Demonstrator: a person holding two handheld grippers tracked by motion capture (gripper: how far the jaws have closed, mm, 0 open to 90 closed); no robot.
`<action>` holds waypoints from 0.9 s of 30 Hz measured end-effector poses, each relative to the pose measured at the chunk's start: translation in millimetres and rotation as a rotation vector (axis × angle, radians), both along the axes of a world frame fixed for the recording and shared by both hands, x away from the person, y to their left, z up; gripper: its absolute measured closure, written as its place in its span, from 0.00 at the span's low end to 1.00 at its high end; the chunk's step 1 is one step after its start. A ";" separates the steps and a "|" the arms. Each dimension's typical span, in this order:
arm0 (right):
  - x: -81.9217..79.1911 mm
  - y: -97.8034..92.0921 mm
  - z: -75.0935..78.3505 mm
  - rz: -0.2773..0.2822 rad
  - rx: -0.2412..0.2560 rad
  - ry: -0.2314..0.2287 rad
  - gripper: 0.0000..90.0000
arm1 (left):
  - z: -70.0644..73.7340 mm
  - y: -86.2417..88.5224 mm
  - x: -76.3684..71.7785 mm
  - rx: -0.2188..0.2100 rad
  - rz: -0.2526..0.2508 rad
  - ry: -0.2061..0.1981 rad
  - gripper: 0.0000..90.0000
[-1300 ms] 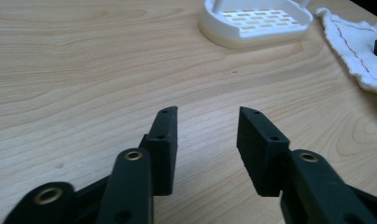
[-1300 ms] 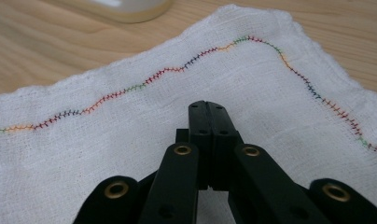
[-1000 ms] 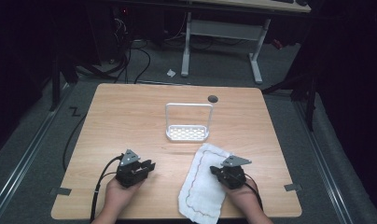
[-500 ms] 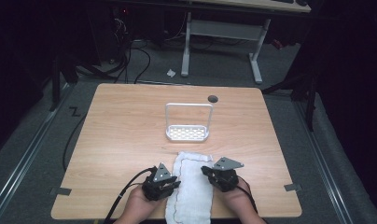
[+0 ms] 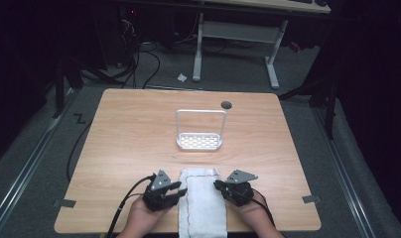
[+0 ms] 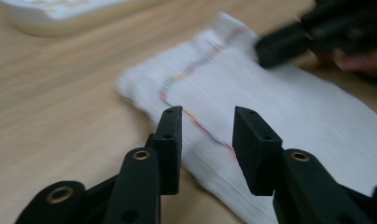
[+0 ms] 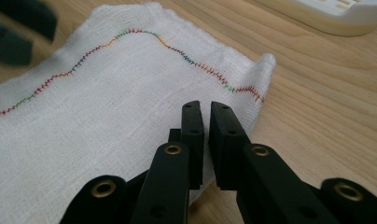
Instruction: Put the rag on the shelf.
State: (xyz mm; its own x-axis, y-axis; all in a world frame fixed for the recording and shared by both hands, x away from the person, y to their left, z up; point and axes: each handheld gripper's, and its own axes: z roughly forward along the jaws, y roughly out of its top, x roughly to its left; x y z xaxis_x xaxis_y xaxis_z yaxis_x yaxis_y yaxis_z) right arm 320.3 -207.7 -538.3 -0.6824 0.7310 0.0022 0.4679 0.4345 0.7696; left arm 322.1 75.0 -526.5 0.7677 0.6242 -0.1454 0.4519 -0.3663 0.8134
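Note:
A white cloth (image 5: 202, 206) with a coloured stitched line lies folded into a long strip at the table's front middle. My left gripper (image 5: 174, 189) is at the cloth's left edge, and its jaws stand open over that edge (image 6: 205, 135). My right gripper (image 5: 219, 186) is at the cloth's right edge near the far corner. Its jaws (image 7: 205, 140) are closed to a narrow slit on that edge, and the cloth (image 7: 107, 102) runs under them. A hand holds each gripper from the front edge.
A white rack (image 5: 199, 142) with a slotted base and a tall wire hoop stands at the table's middle, beyond the cloth. A dark cable hole (image 5: 226, 104) sits near the far edge. Cables trail off the front left.
The cloth, spread slantwise a second ago, is now a narrow straight strip. My left gripper came in from the left to the cloth's left edge. The right gripper has hardly moved.

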 end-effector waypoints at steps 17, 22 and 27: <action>1.5 -2.3 -0.7 0.002 0.019 0.014 0.94 | -14.8 -15.5 42.5 0.004 0.155 0.061 0.53; 2.4 -3.0 -1.1 0.002 0.029 0.019 0.94 | -13.6 -19.6 50.9 -0.007 0.211 0.087 0.55; 1.9 -2.7 -1.1 0.000 0.027 0.016 0.94 | -15.1 -25.2 51.9 -0.011 0.214 0.088 0.76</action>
